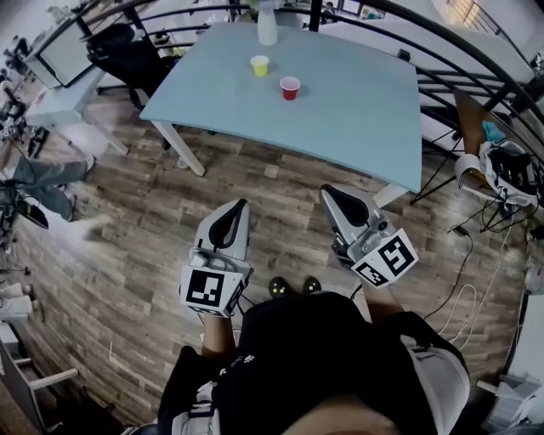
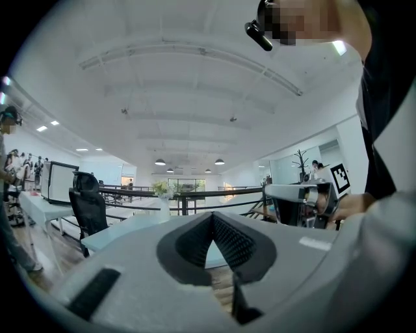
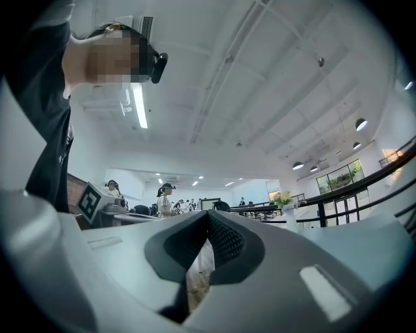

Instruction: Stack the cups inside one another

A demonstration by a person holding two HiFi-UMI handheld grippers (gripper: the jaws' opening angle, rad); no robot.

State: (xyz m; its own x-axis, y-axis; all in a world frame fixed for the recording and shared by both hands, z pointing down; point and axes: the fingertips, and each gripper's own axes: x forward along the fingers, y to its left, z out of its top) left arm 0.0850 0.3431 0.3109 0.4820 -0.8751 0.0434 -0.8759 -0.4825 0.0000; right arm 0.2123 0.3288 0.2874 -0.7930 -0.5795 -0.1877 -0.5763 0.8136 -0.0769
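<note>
A yellow cup (image 1: 260,65) and a red cup (image 1: 290,87) stand apart and upright on the light blue table (image 1: 365,110), towards its far side. Both grippers hang over the wooden floor, well short of the table's near edge and away from the cups. My left gripper (image 1: 241,204) is shut with its jaws meeting at the tip and nothing between them; the left gripper view shows the same of the left gripper (image 2: 211,214). My right gripper (image 1: 326,192) is also shut and empty, as the right gripper (image 3: 208,213) shows in its own view. Neither gripper view shows the cups.
A white vase (image 1: 267,25) stands at the table's far edge behind the cups. A black office chair (image 1: 127,51) and a white desk (image 1: 64,98) are at the left, a dark railing (image 1: 476,59) and cables (image 1: 501,170) at the right. Another person (image 1: 42,183) stands at the far left.
</note>
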